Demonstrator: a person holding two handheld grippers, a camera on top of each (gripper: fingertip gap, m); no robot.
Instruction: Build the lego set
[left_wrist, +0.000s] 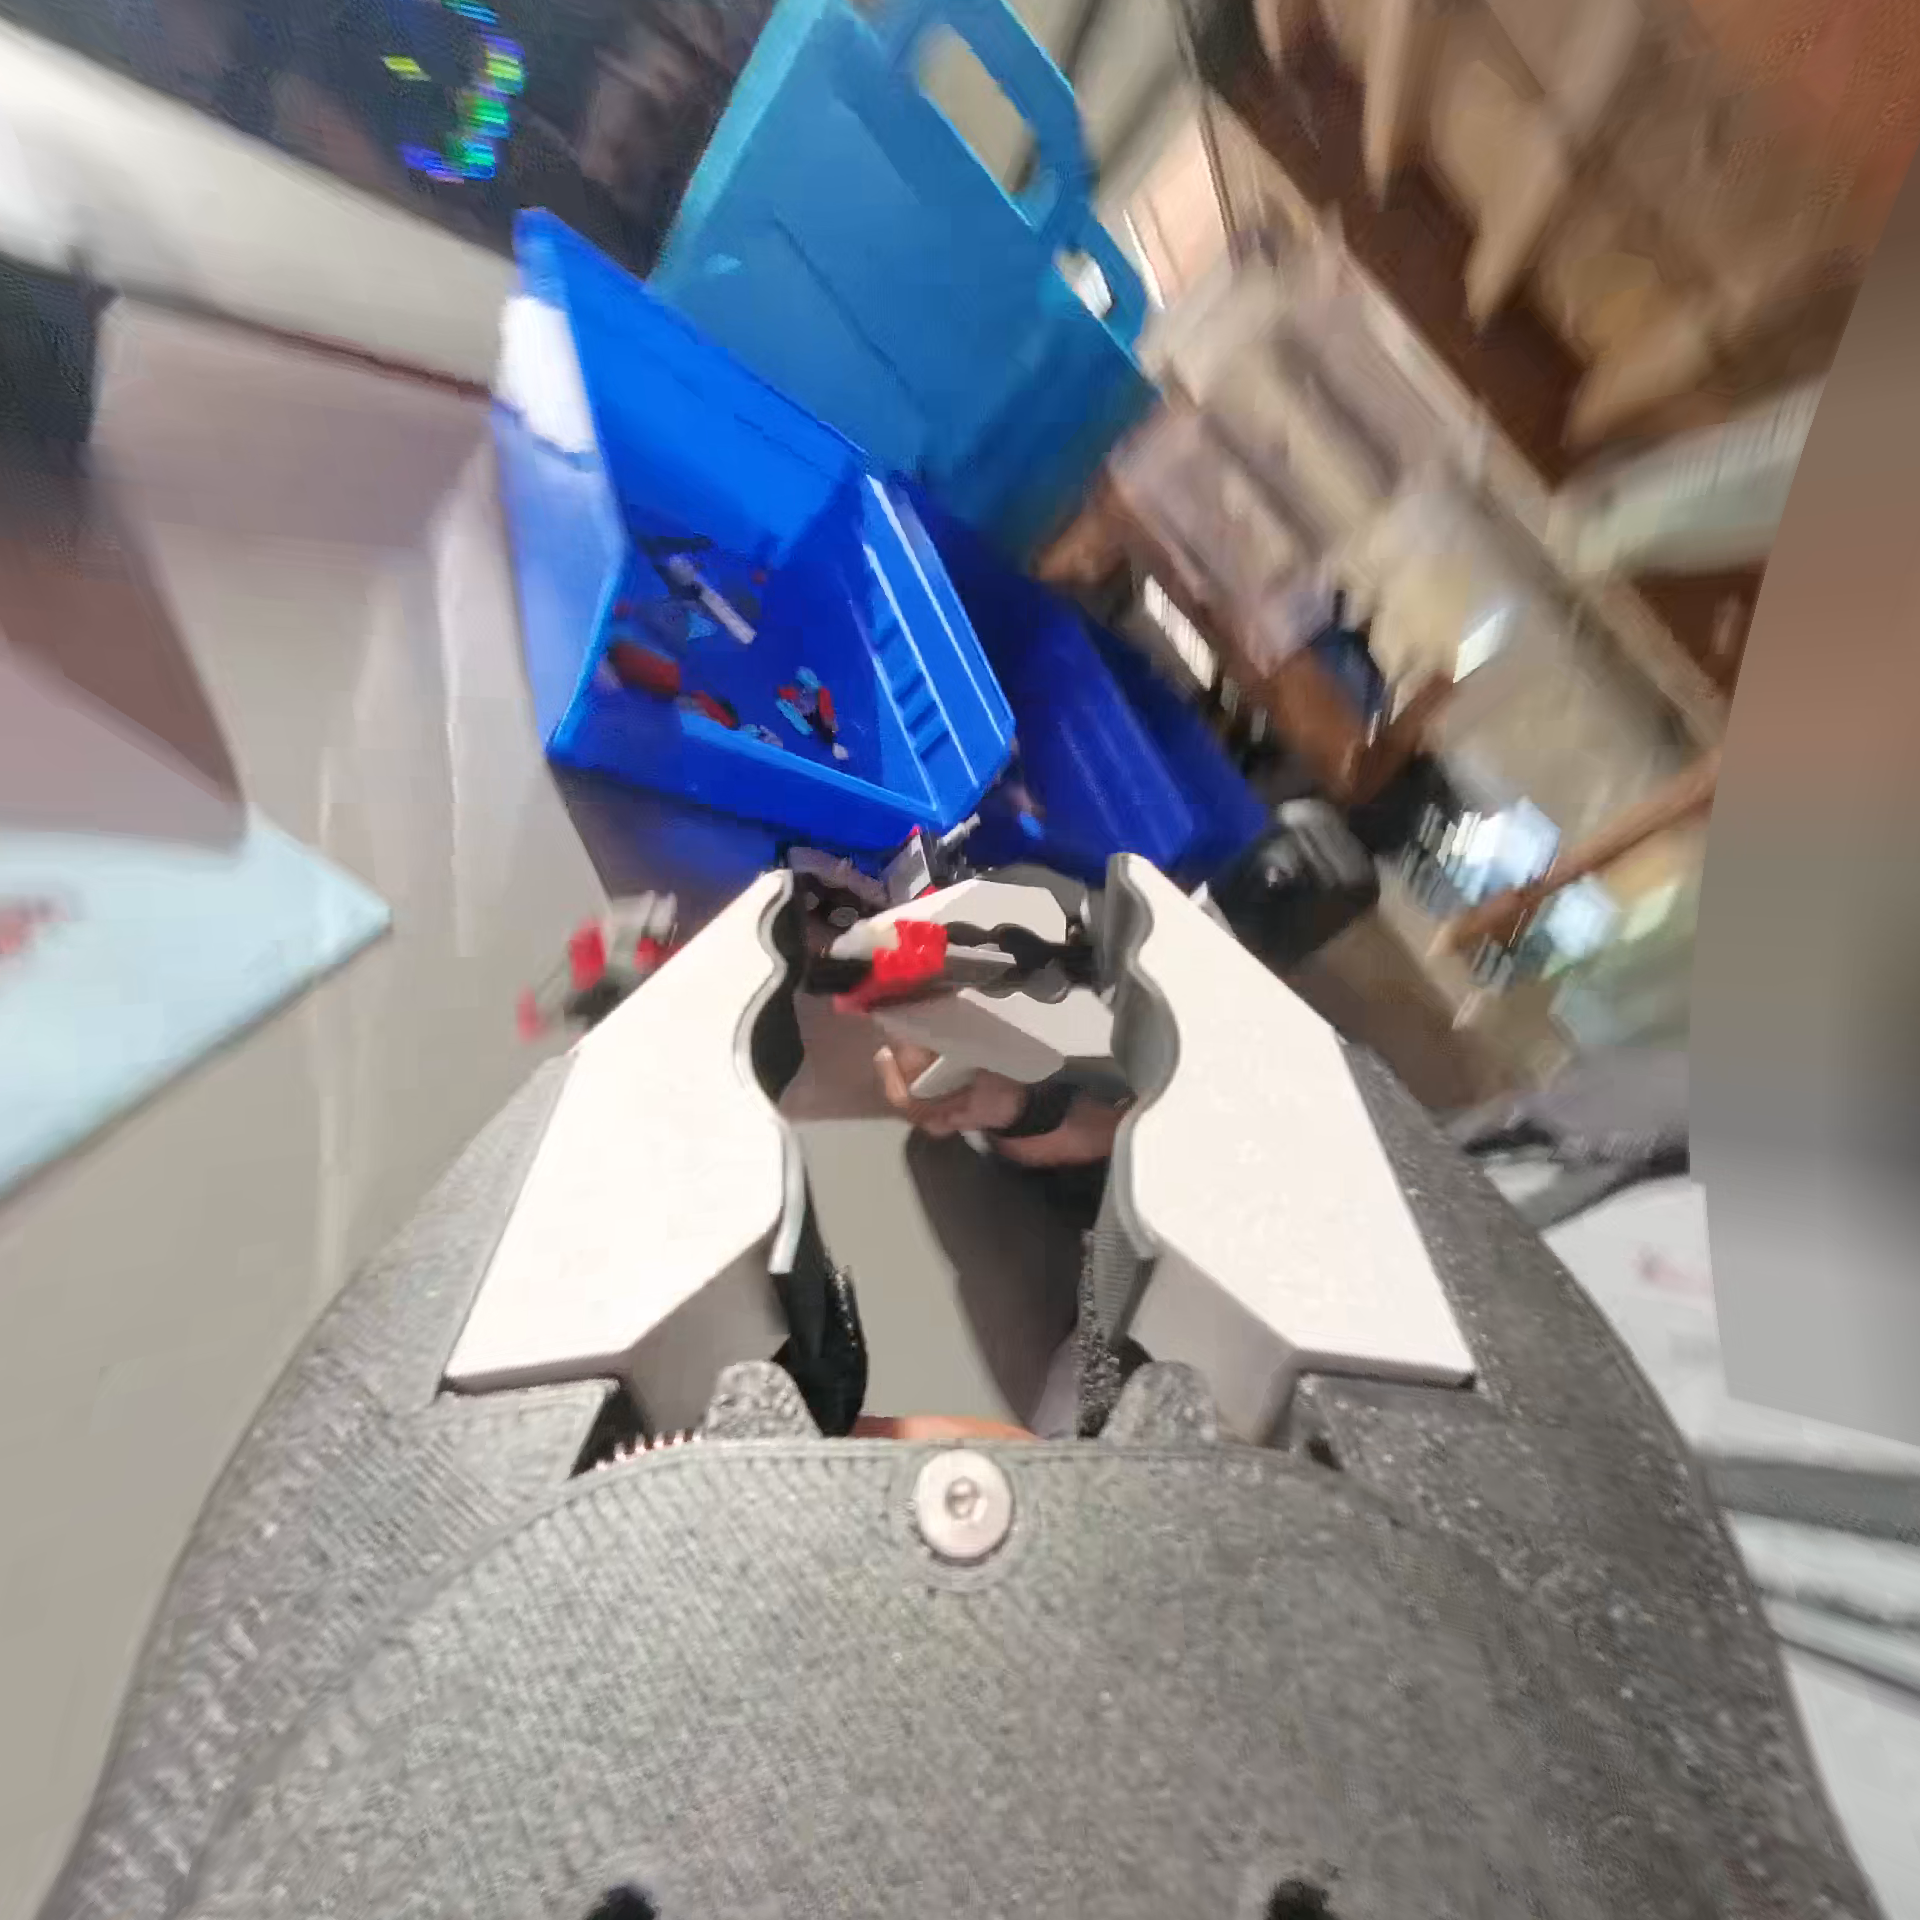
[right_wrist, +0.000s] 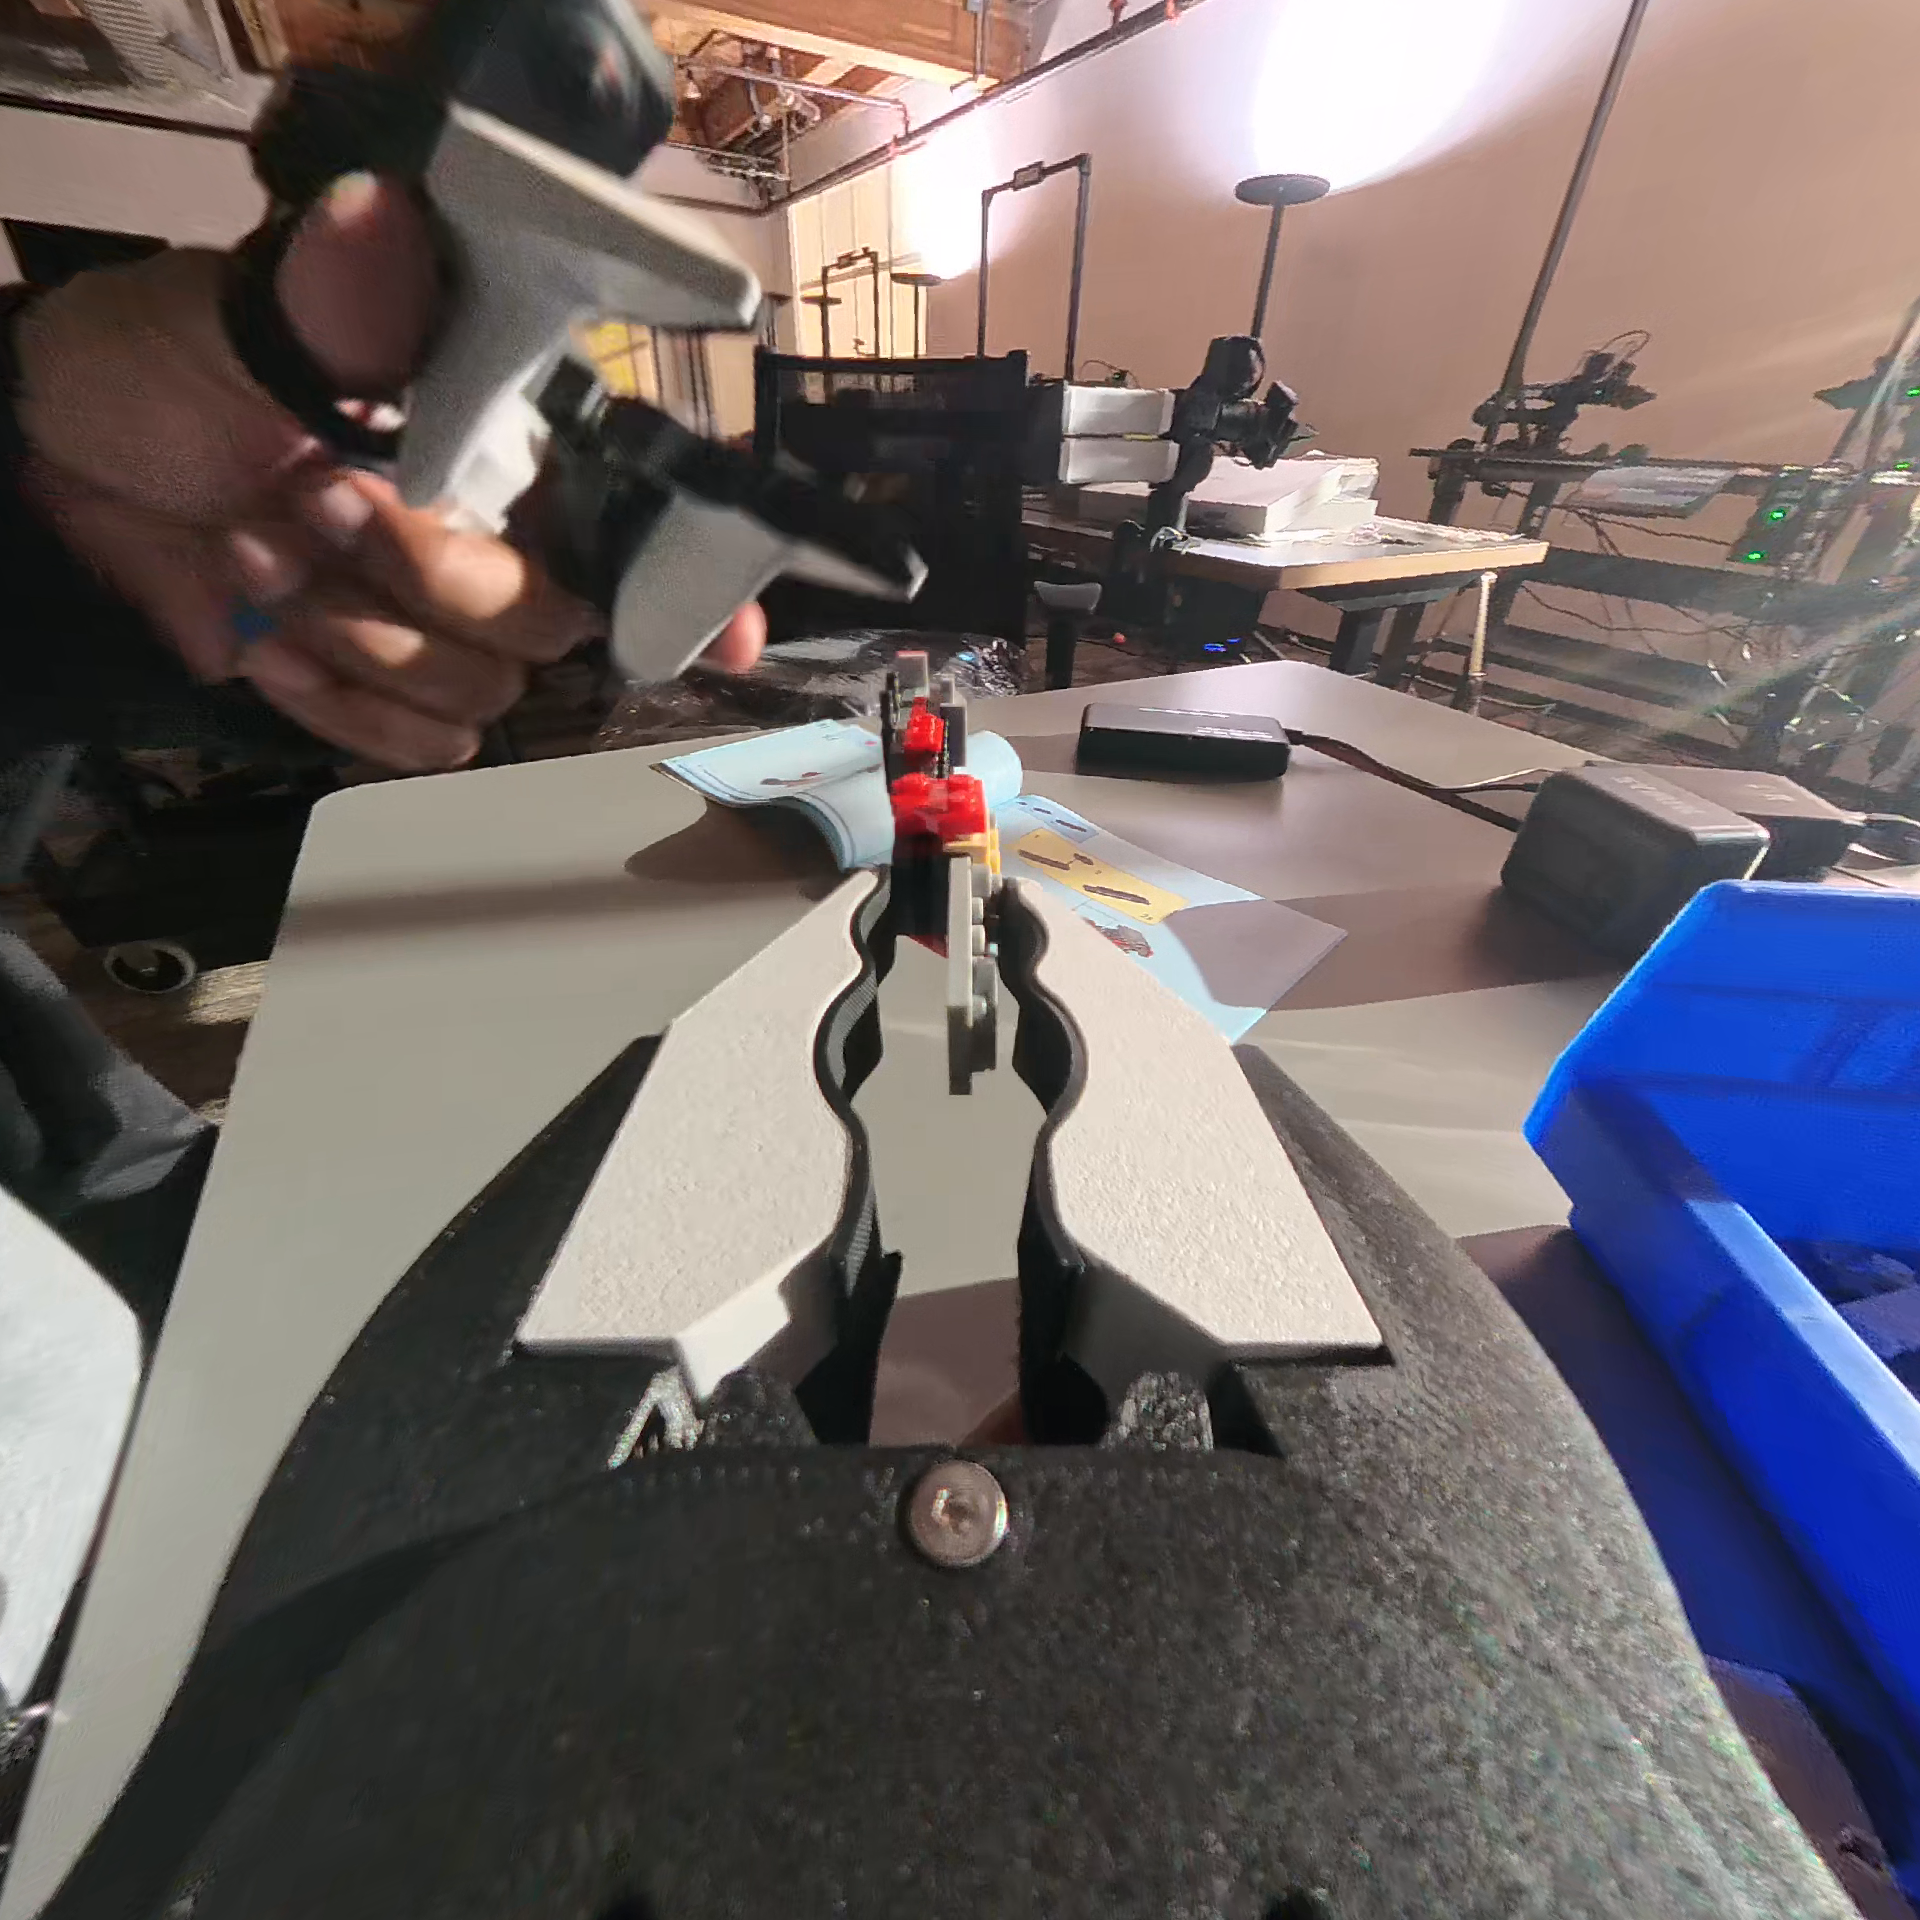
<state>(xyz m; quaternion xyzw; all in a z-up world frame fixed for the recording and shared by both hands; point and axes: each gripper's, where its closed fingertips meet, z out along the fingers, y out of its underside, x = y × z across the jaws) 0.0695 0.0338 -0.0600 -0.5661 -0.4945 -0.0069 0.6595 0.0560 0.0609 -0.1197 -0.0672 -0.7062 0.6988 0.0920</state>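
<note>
My right gripper (right_wrist: 940, 904) is shut on a small lego model (right_wrist: 935, 821) of red, black, grey and yellow bricks and holds it edge-up above the grey table (right_wrist: 468, 987). My left gripper (left_wrist: 951, 904) is open and empty. It hovers up and to the left in the right wrist view (right_wrist: 842, 442), held by a hand (right_wrist: 312, 582), apart from the model. In the left wrist view the right gripper (left_wrist: 873, 971) and the model's red bricks (left_wrist: 909, 951) show just beyond my open fingertips.
A blue bin (left_wrist: 727, 623) holds several loose lego pieces, with a second blue bin behind it; the bin's wall (right_wrist: 1766, 1143) is at my right. Red and grey pieces (left_wrist: 613, 956) lie on the table. An open instruction booklet (right_wrist: 1101, 862), a black box (right_wrist: 1184, 738) and a power adapter (right_wrist: 1631, 862) lie farther back. Across from one pair of fingers to the other is roughly 7 cm.
</note>
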